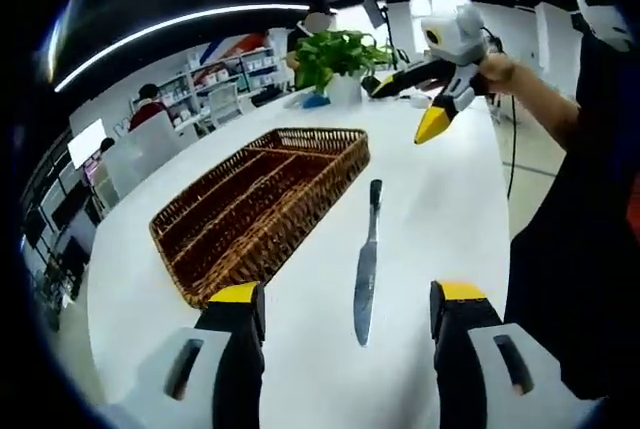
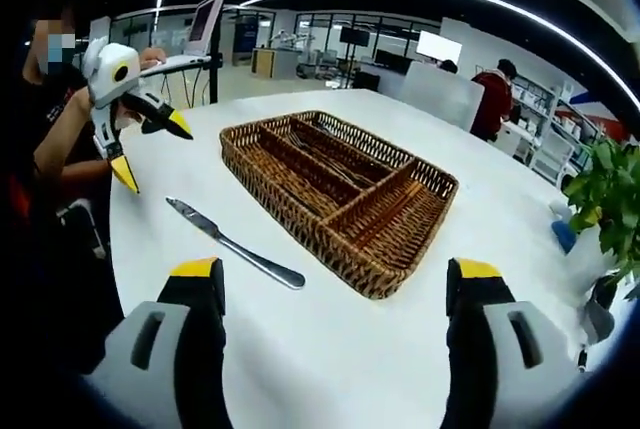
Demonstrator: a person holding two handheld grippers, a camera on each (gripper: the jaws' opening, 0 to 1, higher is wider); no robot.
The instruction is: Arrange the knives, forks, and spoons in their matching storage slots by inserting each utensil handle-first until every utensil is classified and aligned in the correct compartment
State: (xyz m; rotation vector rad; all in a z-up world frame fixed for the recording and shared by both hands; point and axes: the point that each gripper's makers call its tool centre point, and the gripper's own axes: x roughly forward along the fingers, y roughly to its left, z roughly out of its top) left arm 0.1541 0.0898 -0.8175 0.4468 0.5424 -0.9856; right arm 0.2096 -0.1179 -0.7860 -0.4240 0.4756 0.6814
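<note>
A table knife (image 1: 366,264) lies flat on the white table (image 1: 440,219), to the right of a wicker cutlery basket (image 1: 300,214) with long compartments. My left gripper (image 1: 347,294) is open just above the table, its jaws straddling the knife's blade end without touching it. My right gripper (image 1: 405,107) hangs open in the air beyond the knife, held by a hand. In the right gripper view the knife (image 2: 235,242) lies left of the basket (image 2: 290,211), whose long slots seem to hold thin metal utensils (image 2: 322,156). My right gripper (image 2: 335,271) is open and empty; the left gripper (image 2: 152,149) is open at upper left.
A potted plant (image 1: 340,54) stands at the table's far end and appears again at the right edge (image 2: 610,199). The person holding the grippers stands at the table's side (image 1: 580,229). White chairs (image 2: 440,94) and seated people are beyond the table.
</note>
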